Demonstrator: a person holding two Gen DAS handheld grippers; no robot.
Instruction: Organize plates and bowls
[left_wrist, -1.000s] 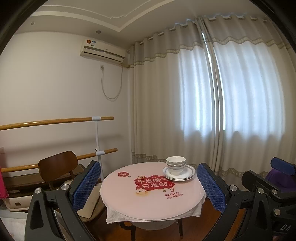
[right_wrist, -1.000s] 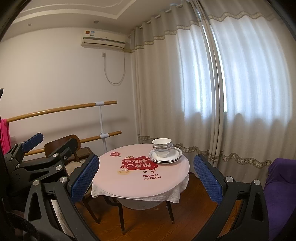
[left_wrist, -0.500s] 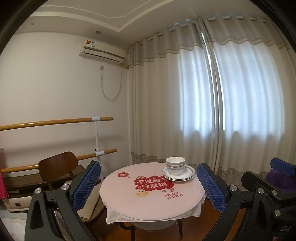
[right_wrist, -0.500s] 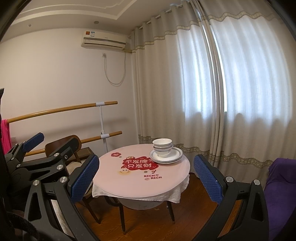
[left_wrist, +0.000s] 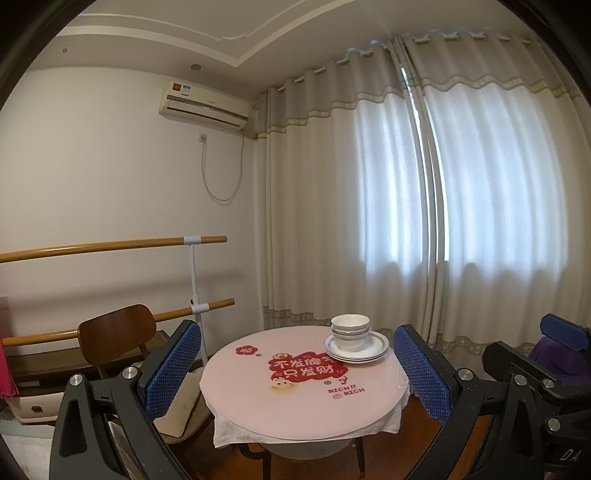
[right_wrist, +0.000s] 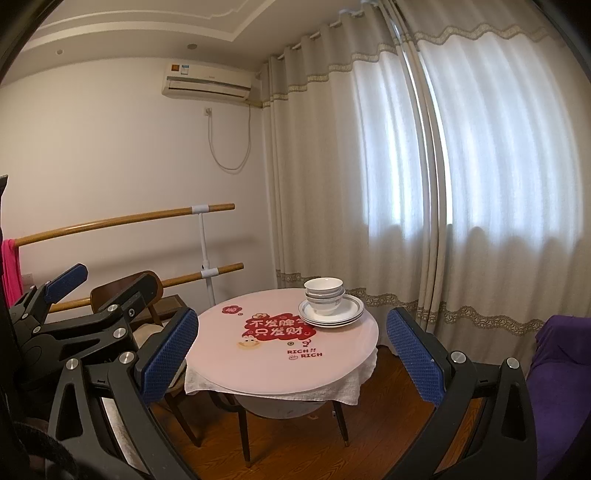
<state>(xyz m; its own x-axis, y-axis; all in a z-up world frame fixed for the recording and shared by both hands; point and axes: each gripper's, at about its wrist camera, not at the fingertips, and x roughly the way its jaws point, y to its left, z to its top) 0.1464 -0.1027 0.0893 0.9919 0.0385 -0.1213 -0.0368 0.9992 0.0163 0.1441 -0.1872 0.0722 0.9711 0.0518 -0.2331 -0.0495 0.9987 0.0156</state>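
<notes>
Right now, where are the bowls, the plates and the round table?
bowls (right_wrist: 324, 295), right wrist view, side of the stack.
plates (right_wrist: 351, 314), right wrist view, bare rim right of the bowls.
round table (left_wrist: 295, 406), left wrist view, bare pink top.

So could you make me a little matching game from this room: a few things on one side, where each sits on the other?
Things:
1. bowls
2. plates
3. wooden chair
4. air conditioner

Places:
A. high on the wall
B. stacked on the plates
C. on the round table
D. beside the table, on the left

Pairs: 1-B, 2-C, 3-D, 4-A
</notes>
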